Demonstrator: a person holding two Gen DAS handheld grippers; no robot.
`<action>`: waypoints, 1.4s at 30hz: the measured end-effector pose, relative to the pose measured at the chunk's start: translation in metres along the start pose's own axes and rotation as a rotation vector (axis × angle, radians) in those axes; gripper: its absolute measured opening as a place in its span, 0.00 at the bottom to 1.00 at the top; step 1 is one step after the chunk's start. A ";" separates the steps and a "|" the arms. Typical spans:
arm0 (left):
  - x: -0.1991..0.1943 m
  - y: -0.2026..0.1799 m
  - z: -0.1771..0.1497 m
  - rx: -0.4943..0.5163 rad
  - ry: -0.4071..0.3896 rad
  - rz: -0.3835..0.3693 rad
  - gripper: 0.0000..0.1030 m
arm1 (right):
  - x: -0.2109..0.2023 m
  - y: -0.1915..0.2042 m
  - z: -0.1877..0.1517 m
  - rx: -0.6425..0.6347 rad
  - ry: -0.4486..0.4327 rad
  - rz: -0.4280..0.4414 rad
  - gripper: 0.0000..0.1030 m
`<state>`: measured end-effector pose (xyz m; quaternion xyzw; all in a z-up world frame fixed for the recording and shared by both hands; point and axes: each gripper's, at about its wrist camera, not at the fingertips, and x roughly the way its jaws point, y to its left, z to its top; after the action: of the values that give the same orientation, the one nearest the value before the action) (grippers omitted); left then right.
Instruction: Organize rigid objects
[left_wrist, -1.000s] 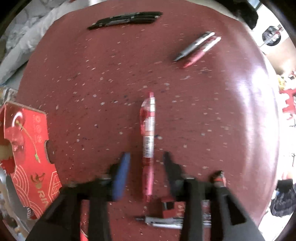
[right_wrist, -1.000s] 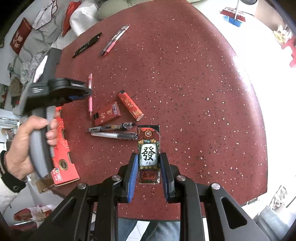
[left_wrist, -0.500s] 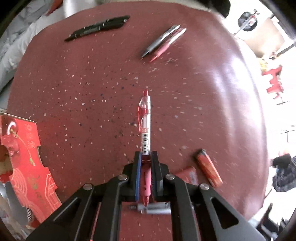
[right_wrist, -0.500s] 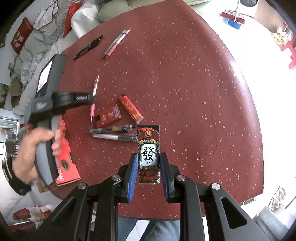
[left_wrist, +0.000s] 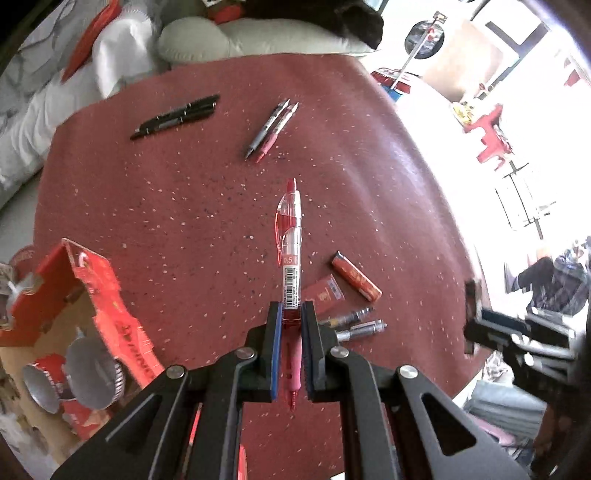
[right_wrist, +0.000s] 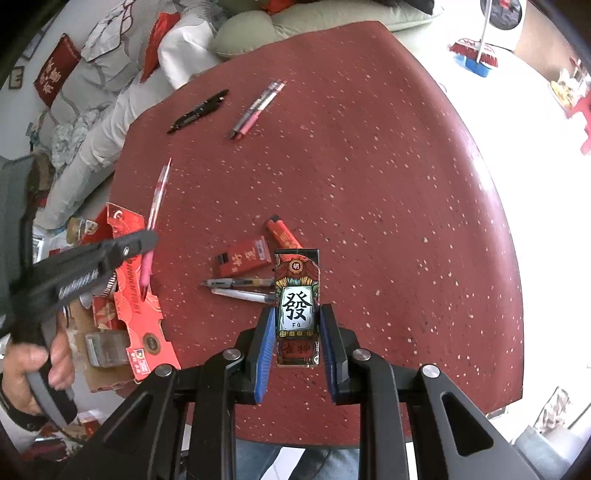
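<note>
My left gripper (left_wrist: 291, 314) is shut on a red gel pen (left_wrist: 290, 243), which it holds well above the red speckled table (left_wrist: 184, 206). The same red gel pen (right_wrist: 157, 199) shows in the right wrist view, sticking up from the left gripper (right_wrist: 147, 240) in a person's hand (right_wrist: 33, 362). My right gripper (right_wrist: 297, 321) is shut on a card box with a black character (right_wrist: 297, 299), held over the table's near side.
On the table lie two black pens (left_wrist: 177, 116), a grey and pink pen pair (left_wrist: 271, 129), a red lighter (left_wrist: 356, 275), a small red box (left_wrist: 325, 293) and two silver pens (left_wrist: 356, 323). An open red carton (left_wrist: 99, 306) with foil cups sits at the left edge.
The left gripper shut on the red gel pen and lifted it off the table, rolling a little. The right gripper rose slightly with the card box.
</note>
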<state>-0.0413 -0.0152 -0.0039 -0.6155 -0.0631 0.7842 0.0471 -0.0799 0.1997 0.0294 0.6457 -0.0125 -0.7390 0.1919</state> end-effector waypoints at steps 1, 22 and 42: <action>-0.005 0.000 -0.003 0.006 -0.010 -0.001 0.10 | 0.000 0.004 0.001 -0.005 0.000 0.000 0.24; -0.073 0.073 -0.045 -0.085 -0.116 0.035 0.11 | -0.011 0.107 0.015 -0.201 -0.034 -0.017 0.24; -0.093 0.152 -0.085 -0.273 -0.155 0.074 0.11 | 0.010 0.197 0.011 -0.427 0.023 -0.002 0.24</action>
<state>0.0640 -0.1760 0.0413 -0.5557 -0.1497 0.8147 -0.0708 -0.0386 0.0119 0.0744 0.5989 0.1471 -0.7176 0.3237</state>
